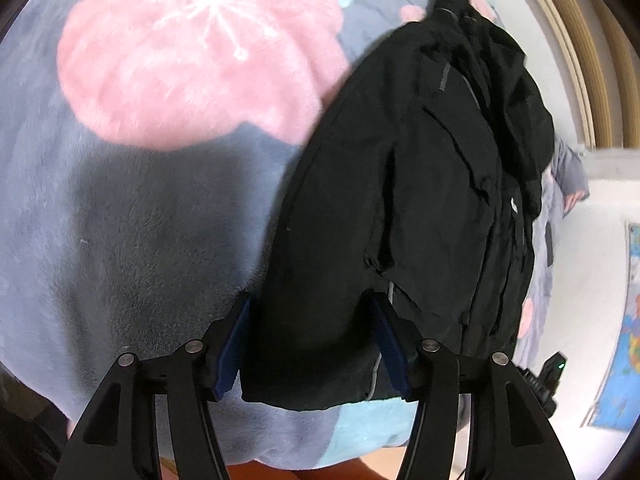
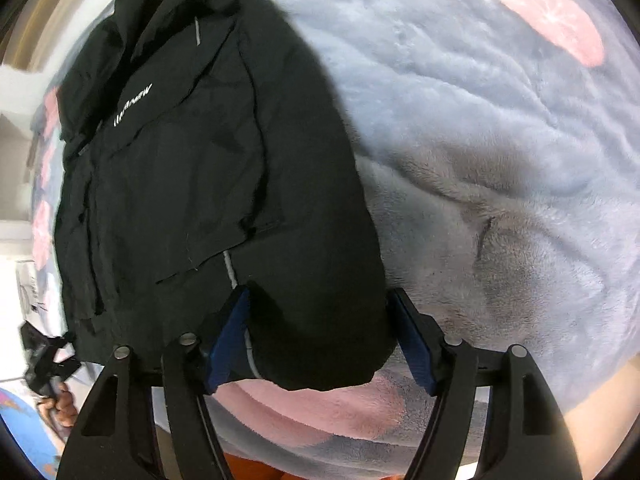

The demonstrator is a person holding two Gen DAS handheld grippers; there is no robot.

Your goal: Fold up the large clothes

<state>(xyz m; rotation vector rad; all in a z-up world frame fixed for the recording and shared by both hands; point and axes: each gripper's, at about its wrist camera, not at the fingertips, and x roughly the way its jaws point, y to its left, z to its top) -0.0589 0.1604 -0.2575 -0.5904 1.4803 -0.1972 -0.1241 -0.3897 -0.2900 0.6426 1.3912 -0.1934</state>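
Observation:
A large black jacket (image 1: 400, 184) lies lengthwise on a plush blanket (image 1: 132, 232), sleeves folded over its front. My left gripper (image 1: 312, 308) is open, its blue-padded fingers (image 1: 234, 344) straddling the jacket's near hem corner. In the right wrist view the same jacket (image 2: 192, 168) shows white chest lettering and a grey reflective stripe. My right gripper (image 2: 320, 300) is open, with its fingers (image 2: 416, 348) spread on either side of the jacket's other near hem corner. Neither gripper pinches the cloth.
The blanket (image 2: 500, 140) is grey-blue with pink and turquoise patches and covers a bed. A white wall, a wooden frame (image 1: 576, 60) and a colourful map poster (image 1: 624, 340) lie to the right. The other gripper and hand (image 2: 48, 368) show at the left edge.

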